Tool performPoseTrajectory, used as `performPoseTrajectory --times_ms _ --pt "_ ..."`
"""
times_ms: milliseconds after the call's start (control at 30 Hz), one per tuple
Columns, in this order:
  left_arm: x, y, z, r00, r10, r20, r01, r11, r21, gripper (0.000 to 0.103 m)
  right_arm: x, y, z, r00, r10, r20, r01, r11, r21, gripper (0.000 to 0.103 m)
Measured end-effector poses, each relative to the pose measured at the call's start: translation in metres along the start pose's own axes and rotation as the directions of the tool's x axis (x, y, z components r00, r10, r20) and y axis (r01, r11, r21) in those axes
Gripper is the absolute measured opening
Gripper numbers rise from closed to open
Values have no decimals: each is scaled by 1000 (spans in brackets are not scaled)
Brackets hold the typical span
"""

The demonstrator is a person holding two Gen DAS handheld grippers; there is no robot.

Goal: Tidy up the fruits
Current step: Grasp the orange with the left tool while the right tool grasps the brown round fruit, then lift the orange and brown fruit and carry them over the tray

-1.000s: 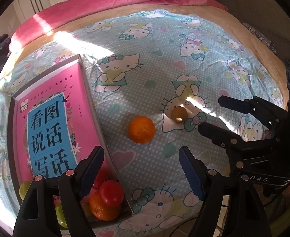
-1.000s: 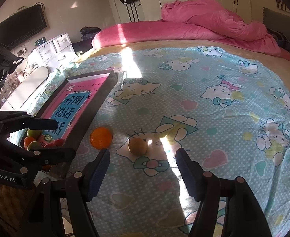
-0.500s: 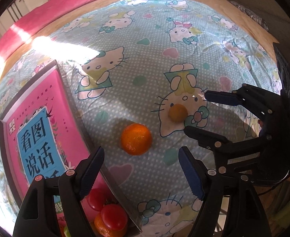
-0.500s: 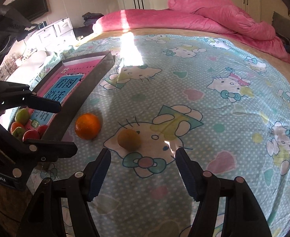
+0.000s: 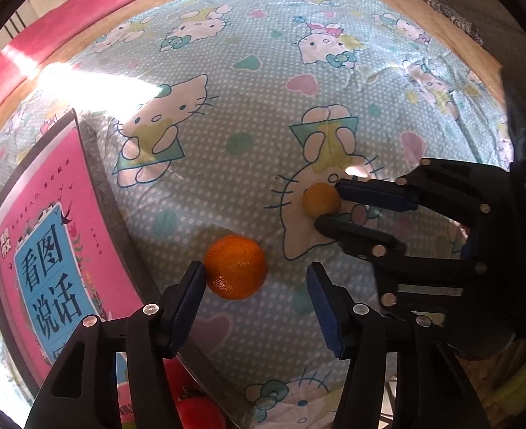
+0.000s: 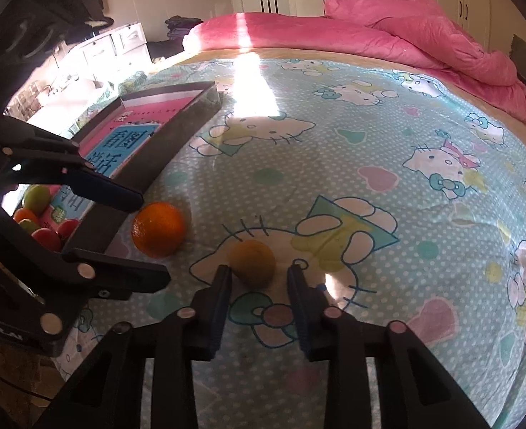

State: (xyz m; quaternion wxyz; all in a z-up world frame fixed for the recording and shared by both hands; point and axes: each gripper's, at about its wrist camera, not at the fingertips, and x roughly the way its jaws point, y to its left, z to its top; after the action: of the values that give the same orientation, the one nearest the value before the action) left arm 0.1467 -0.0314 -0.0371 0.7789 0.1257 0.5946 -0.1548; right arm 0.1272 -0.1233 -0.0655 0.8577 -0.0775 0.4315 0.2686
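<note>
An orange (image 5: 235, 266) lies on the cartoon-cat bedsheet (image 5: 248, 82), beside a dark box (image 5: 120, 214). My left gripper (image 5: 255, 271) points down over the orange with its jaws closing. The orange sits between the tips, touching the left finger (image 5: 188, 296), while the right finger (image 5: 324, 307) stands apart from it. A smaller brownish-yellow fruit (image 6: 252, 262) lies to the right of the orange (image 6: 159, 228). My right gripper (image 6: 258, 270) is shut on this small fruit (image 5: 320, 198), its tips pressing both sides.
The box wall (image 6: 162, 157) holds a pink book (image 5: 48, 250); red (image 6: 66, 228) and green (image 6: 35, 196) fruits lie at its near end. A pink duvet (image 6: 406, 39) is heaped at the far side of the bed. Drawers and wardrobes line the room.
Both grippers have come down toward the sheet. The right jaws have closed onto the small fruit. The left jaws have narrowed around the orange.
</note>
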Motion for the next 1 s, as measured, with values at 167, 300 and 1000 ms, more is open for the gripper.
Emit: performPoseTrajectory --times_ms 167,300,1000 --pt "5 3 4 1000 11 -7 -11 1000 -20 59 -4 -3 1 1000 3 14 -3 1000 17 24" --pt "9 1 7 999 43 -14 -43 999 -12 58 -9 -12 2 1000 10 30 -12 998 67 24" --pt "18 14 2 999 36 2 -36 995 -96 40 2 -23 4 993 111 31 -115 979 167 24"
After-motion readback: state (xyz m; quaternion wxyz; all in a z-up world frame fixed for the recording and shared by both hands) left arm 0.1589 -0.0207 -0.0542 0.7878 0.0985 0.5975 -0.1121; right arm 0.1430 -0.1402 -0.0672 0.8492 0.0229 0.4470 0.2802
